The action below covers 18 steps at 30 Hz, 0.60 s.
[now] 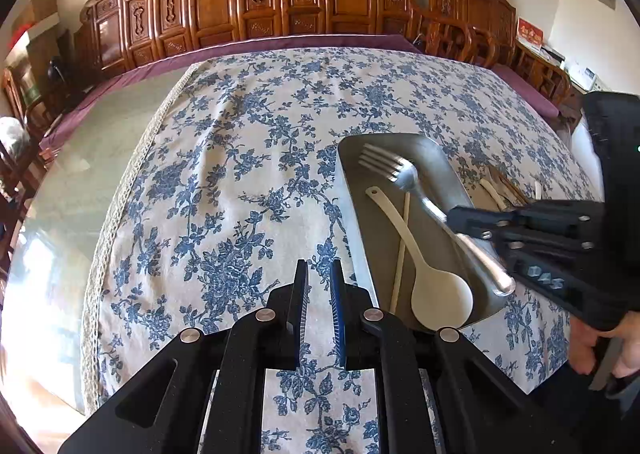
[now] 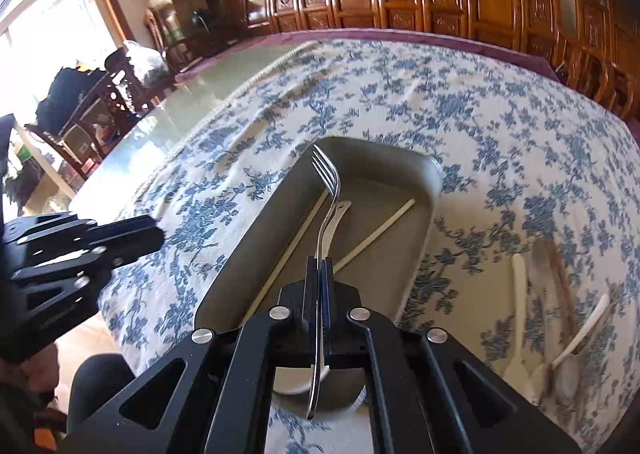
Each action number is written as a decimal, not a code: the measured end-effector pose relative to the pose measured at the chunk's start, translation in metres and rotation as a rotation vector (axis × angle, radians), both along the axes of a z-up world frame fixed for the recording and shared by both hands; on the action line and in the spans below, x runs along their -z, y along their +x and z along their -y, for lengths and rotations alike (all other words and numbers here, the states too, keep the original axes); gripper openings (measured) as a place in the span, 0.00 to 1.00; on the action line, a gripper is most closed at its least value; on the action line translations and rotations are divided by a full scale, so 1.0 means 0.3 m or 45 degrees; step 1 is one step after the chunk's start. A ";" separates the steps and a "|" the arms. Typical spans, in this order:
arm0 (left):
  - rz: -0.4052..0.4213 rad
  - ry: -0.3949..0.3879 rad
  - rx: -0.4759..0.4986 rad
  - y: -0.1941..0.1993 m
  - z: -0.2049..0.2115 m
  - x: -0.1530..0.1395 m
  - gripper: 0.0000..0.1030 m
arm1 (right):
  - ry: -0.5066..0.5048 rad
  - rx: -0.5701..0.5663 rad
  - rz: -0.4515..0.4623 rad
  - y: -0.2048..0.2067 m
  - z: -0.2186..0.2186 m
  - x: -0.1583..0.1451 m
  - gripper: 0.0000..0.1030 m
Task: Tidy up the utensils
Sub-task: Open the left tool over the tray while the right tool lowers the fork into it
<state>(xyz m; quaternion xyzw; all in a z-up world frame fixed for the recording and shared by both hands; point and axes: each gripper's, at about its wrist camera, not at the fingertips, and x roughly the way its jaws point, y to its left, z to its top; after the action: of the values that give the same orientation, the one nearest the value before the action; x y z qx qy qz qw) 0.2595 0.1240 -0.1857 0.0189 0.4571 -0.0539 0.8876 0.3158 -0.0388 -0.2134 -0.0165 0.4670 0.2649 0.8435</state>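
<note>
The fork [image 2: 326,190] is clamped by its handle between the closed jaws of the right gripper [image 2: 319,274], tines pointing ahead over the grey tray [image 2: 434,190], probably so it can lie beside the white spoon [image 1: 436,294] and chopsticks [image 2: 376,234] below it. The left gripper [image 1: 319,294], nearly closed on nothing, hangs over the tablecloth [image 1: 240,174] just left of the tray, out of the way.

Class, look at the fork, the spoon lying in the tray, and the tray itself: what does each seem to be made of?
Fork: polished metal, probably stainless steel; it has bright mirror-like glints.
Spoon: matte cream, likely plastic or melamine, though possibly ceramic; it shows no shine.
Tray: dull grey with a brushed sheen, probably metal, though plastic is possible.
</note>
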 end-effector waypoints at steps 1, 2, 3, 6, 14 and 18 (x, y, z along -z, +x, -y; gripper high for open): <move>0.000 -0.005 -0.001 -0.001 -0.003 -0.001 0.09 | -0.001 0.011 -0.013 0.006 -0.012 0.013 0.03; 0.002 -0.008 -0.003 -0.001 -0.007 -0.002 0.09 | -0.001 0.023 -0.029 0.011 -0.024 0.027 0.03; 0.003 -0.009 -0.006 -0.001 -0.011 -0.003 0.09 | 0.004 0.033 -0.043 0.015 -0.034 0.040 0.03; 0.002 -0.015 -0.012 -0.002 -0.020 -0.005 0.09 | 0.010 0.056 -0.073 0.018 -0.052 0.071 0.03; 0.014 -0.016 -0.004 -0.009 -0.010 -0.017 0.09 | 0.063 0.077 -0.119 0.022 -0.052 0.103 0.04; 0.016 -0.010 0.012 -0.015 0.011 -0.019 0.10 | 0.085 0.077 -0.076 0.014 -0.019 0.065 0.05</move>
<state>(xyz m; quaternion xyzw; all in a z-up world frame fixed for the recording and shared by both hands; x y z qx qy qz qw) 0.2550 0.1208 -0.1798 0.0179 0.4510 -0.0600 0.8903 0.3199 -0.0331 -0.2329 0.0337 0.4830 0.2552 0.8369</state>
